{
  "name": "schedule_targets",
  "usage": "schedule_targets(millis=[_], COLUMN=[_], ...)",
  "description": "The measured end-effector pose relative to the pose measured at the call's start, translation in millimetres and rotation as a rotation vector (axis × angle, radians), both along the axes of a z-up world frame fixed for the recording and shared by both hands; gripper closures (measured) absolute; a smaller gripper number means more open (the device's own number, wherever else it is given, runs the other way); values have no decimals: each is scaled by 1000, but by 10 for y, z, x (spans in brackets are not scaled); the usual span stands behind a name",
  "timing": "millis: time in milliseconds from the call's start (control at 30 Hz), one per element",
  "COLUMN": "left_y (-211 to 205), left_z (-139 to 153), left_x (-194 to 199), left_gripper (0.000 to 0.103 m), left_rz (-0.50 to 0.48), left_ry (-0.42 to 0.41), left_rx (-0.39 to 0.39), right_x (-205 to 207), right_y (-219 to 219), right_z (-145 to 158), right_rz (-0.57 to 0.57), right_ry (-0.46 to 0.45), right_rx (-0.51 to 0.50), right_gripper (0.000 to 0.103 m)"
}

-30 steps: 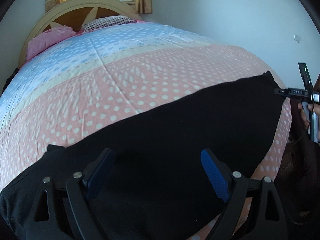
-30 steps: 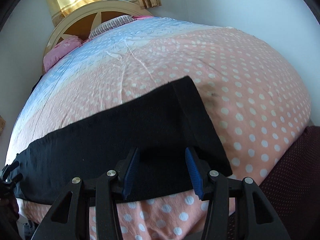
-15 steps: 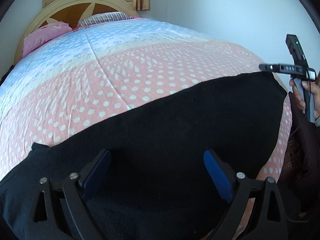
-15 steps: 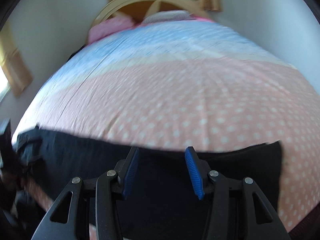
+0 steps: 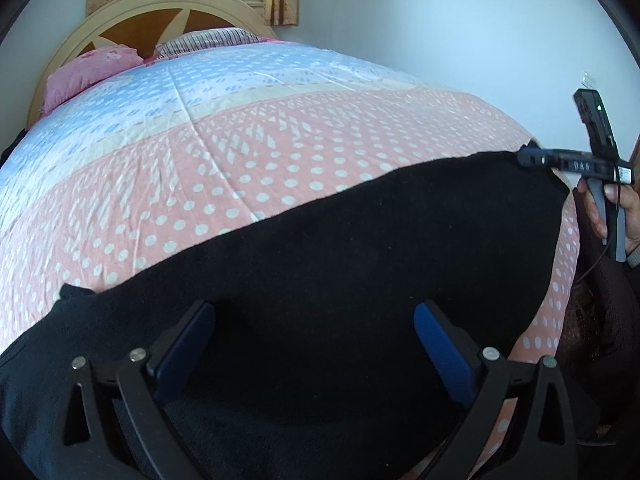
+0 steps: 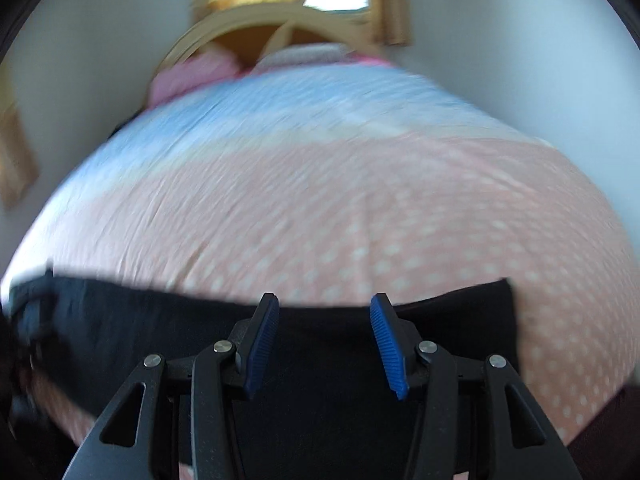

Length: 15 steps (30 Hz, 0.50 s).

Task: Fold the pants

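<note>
Black pants (image 5: pixel 340 264) lie flat across the near end of the bed, stretched from left to right. My left gripper (image 5: pixel 312 320) is open and empty, its blue pads hovering over the pants near their left part. My right gripper (image 6: pixel 324 312) is open and empty above the far edge of the pants (image 6: pixel 160 328) near their right end; this view is motion blurred. In the left wrist view the right gripper (image 5: pixel 536 158) shows at the pants' far right corner, held by a hand.
The bed has a pink and blue dotted quilt (image 5: pixel 240 140), pillows (image 5: pixel 92 72) and a wooden headboard (image 5: pixel 160 16) at the far end under a curtained window. White walls stand to the right. A dark maroon cloth (image 5: pixel 600 300) hangs at the bed's right side.
The right gripper has swung left and tilted up, moving toward the far edge of the pants near their right corner. The left gripper has shifted only slightly. Both stay open.
</note>
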<state>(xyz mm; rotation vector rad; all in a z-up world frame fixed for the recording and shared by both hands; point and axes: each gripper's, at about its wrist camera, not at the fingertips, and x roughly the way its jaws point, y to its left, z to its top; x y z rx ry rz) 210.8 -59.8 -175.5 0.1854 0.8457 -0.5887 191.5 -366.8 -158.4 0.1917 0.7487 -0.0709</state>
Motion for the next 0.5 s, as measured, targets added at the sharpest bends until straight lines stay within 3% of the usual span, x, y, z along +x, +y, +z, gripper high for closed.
schedule_targets(millis=[100,200,300,400,500], left_y=[16,-78,-250,-427,-430], left_z=[72,113,52,-38,44], left_x=[-61,-138,-193,-239,-296], left_gripper=[1,1,1,1,1], left_rz=[0,-28,-72,-90,-90], left_ry=[-2,-13,-16,-25,-54], left_rx=[-41,-43,-22,61,66], right_x=[-190,-256,-76,-43,-224], right_y=[-300,-318,-395,-607,-673], right_z=[73,-8,-232,-266,-147], right_rz=[-49,-28,-59,-131,-189], right_ry=[-60,-28,62,57,36], right_rx=[185,189,179,261,274], right_gripper=[53,53,53,53,53])
